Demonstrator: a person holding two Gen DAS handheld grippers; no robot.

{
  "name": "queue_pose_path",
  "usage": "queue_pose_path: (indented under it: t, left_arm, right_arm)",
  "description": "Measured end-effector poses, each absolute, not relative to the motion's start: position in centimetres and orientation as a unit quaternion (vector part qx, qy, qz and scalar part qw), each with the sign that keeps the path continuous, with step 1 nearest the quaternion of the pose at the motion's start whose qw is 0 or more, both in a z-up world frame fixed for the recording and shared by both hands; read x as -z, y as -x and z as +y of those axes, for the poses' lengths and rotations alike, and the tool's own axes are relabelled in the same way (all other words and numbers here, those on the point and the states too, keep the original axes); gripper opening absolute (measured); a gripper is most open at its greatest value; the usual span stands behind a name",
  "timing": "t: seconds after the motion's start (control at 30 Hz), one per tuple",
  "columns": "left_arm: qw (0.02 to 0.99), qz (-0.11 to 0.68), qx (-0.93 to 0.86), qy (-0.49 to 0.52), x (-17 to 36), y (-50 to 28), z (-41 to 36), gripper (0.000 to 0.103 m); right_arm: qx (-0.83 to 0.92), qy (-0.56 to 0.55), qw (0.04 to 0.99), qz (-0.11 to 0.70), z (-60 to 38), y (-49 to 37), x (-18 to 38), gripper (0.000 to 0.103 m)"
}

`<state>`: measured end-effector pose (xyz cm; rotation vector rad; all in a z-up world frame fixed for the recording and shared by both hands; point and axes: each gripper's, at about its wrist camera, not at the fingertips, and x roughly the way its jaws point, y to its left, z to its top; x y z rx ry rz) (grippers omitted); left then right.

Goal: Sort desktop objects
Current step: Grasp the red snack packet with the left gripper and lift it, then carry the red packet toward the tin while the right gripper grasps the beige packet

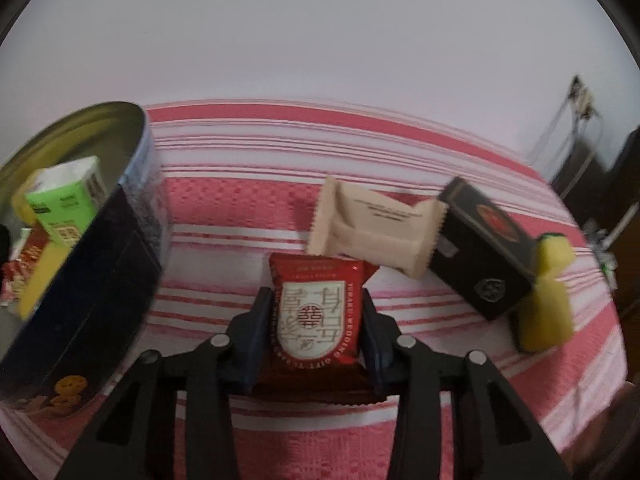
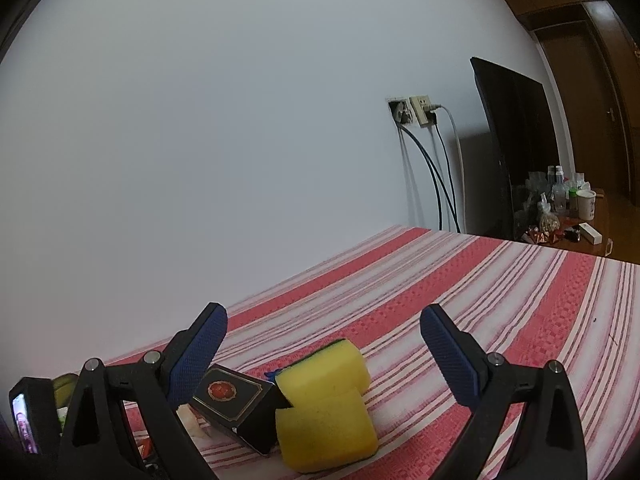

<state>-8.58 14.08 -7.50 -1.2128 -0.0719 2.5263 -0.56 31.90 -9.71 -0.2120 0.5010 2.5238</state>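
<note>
Plain white wall (image 2: 240,120) behind, evenly lit, no window in view. Work surface is covered with a red-and-white striped cloth (image 2: 500,300). Double wall socket (image 2: 416,114) to the right, one faceplate hanging loose, several cables (image 2: 440,184) dropping behind the surface. Dark flat panel (image 2: 516,144) leans upright by the wall. Far right: brown wooden door (image 2: 600,92) and a low wooden surface crowded with bottles and a white cup (image 2: 585,204).
</note>
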Motion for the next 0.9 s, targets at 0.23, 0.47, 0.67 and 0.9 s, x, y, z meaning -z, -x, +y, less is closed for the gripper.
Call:
queue_pose_path:
  t: [0.23, 0.47, 0.67, 0.9]
  left_arm:
    - [0.246, -0.019, -0.927, 0.284, 3.8, 2.9, 12.0, 0.039]
    - [0.196, -0.017, -0.965, 0.174, 0.8, 2.1, 7.7, 0.039]
    - [0.171, -0.059, -0.973, 0.145, 0.4, 1.7, 3.9, 0.039]
    - [0.165, -0.074, -0.975, 0.133, 1.3, 1.8, 4.1, 0.039]
  right_arm:
    - [-0.952, 0.086, 0.250, 0.154, 30.5, 1.5, 9.7, 0.099]
    - [-0.980, 0.185, 0.075, 0.019, 26.4, 7.1, 9.3, 0.099]
    - [-0.946, 0.277, -0.058, -0.159, 20.9, 13.4, 11.0, 0.093]
    - [-0.879, 0.366, -0.094, -0.291, 17.7, 18.6, 15.4, 0.072]
